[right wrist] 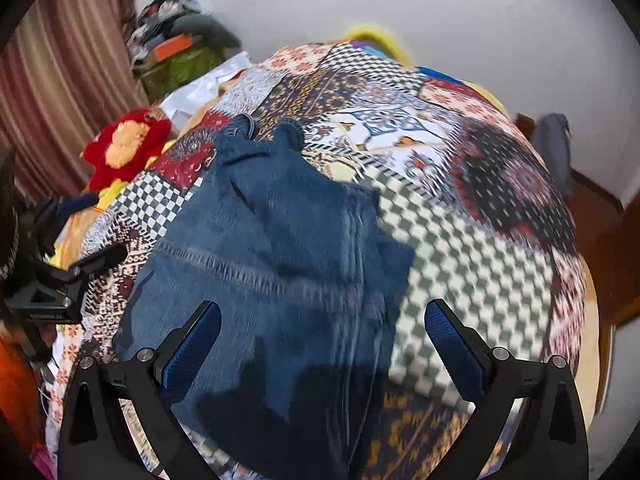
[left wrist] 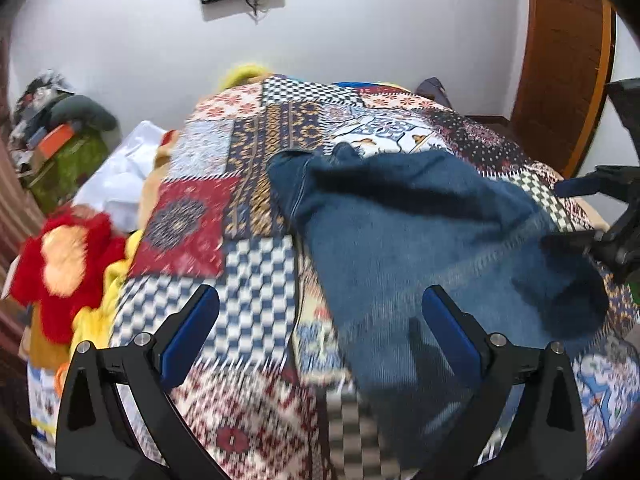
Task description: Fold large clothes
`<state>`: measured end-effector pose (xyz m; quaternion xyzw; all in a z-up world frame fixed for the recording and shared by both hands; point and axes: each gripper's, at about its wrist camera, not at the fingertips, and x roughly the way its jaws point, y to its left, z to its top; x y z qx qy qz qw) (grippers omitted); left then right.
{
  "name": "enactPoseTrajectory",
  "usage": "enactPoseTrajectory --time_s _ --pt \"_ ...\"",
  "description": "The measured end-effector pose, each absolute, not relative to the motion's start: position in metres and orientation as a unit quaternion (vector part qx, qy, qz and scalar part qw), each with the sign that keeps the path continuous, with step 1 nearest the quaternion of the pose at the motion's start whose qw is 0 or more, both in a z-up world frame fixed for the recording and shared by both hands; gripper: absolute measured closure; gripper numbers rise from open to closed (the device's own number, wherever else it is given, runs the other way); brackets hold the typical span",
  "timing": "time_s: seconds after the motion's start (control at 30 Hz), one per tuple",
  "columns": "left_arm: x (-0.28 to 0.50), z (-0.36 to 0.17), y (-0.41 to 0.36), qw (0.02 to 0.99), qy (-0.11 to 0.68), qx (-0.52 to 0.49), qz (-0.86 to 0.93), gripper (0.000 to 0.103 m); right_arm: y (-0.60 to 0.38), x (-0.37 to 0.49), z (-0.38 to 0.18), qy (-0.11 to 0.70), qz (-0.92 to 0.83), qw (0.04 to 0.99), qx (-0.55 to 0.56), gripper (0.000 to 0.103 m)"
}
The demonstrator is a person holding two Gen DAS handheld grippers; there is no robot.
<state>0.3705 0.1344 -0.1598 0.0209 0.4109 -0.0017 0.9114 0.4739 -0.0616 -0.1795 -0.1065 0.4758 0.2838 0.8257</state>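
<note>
Blue denim jeans (left wrist: pixel 420 232) lie folded over and rumpled on the patchwork bedspread (left wrist: pixel 248 272). My left gripper (left wrist: pixel 320 312) hovers over the spread at the jeans' left edge, jaws wide open with nothing between them. In the right wrist view the jeans (right wrist: pixel 280 240) spread under my right gripper (right wrist: pixel 322 328), which is also wide open and holds nothing. The bedspread (right wrist: pixel 480 260) shows to the right of the denim. Each gripper appears at the edge of the other's view: the right gripper (left wrist: pixel 608 216) beside the jeans' right side, the left gripper (right wrist: pixel 80 268) at their left.
A red and yellow plush toy (left wrist: pixel 68 256) and a white cloth (left wrist: pixel 124 176) sit at the bed's left side. Behind them a clutter pile (left wrist: pixel 64 132) rests on a green box. A wooden door (left wrist: pixel 560 60) stands at the right, a striped curtain (right wrist: pixel 60 80) at the left.
</note>
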Motion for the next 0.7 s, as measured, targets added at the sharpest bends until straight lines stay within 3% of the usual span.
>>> enactPoseTrajectory --time_s 0.3,0.7 --pt "0.475 -0.199 0.142 0.877 0.478 -0.048 -0.03 0.001 -0.04 0.545 -0.219 0.522 0.285 0.795 -0.116 0.002" --pt "0.511 -0.2 0.168 0.875 0.469 -0.116 -0.004 0.001 -0.083 0.57 -0.229 0.508 0.278 0.815 -0.024 0.002"
